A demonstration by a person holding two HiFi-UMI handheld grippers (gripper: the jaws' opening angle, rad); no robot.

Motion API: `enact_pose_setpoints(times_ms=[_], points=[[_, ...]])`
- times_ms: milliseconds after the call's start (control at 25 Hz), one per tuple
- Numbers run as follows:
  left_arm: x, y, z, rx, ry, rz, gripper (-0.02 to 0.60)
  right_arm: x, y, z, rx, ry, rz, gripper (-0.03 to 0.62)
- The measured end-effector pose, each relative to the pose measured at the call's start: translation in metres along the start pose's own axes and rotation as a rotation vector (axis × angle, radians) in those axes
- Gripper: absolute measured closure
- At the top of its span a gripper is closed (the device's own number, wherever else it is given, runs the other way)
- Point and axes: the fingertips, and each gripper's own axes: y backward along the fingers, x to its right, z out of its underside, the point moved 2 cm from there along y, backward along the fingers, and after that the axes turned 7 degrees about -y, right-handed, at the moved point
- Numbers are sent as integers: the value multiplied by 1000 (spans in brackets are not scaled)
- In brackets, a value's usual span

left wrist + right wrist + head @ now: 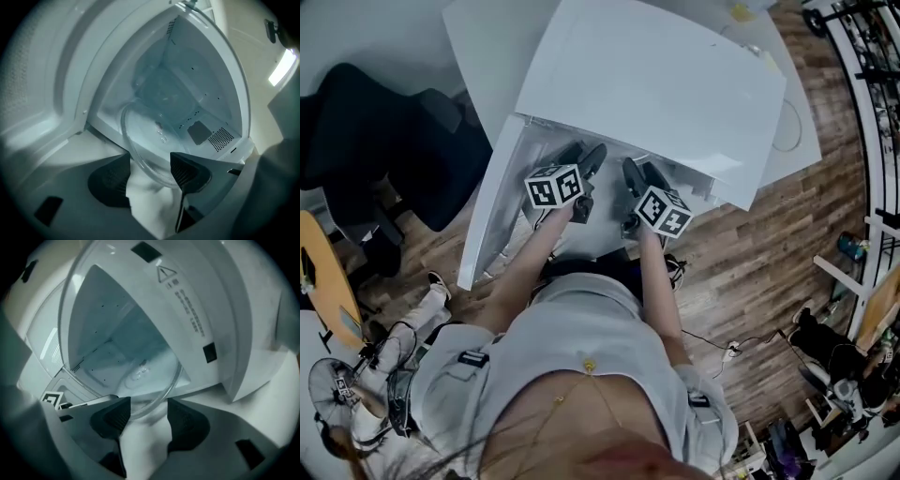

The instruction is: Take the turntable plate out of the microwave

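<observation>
In the head view, the top of the microwave [656, 84] at upper centre hides its cavity and the turntable plate [150, 140]. The print on the warning label [185, 301], upper centre of the right gripper view, is too blurred to read.

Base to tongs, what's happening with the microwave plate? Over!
Left tongs open, right tongs open. Glass turntable plate at the microwave mouth, rim between both tongs, unclamped. Door open, nothing blocking.
</observation>
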Motion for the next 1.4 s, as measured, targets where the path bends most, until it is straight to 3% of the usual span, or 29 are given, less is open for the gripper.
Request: enact_pose_setpoints(times_ms=[160,240,320,440,520,800,1400], points=[[-1,-12,-1,6,76,28,314,4,-15,0,-1,-172,-61,358],[-4,-14,-1,5,94,18,341,6,-20,0,5,-233,-89,433],[-7,-14,-1,15,130,28,394,7,-21,-1,12,-263,-117,455],[-9,-13,0,22,204,89,432,7,-21,-1,21,-272,-138,468],[-9,-10,2,17,210,107,440,7,-19,1,22,-270,-140,469],[-5,9,7,31,168,95,443,-2,-4,9,34,-266,-163,471],[-10,37,45,-10,226,91,446,1,18,45,-32,-288,-157,479]])
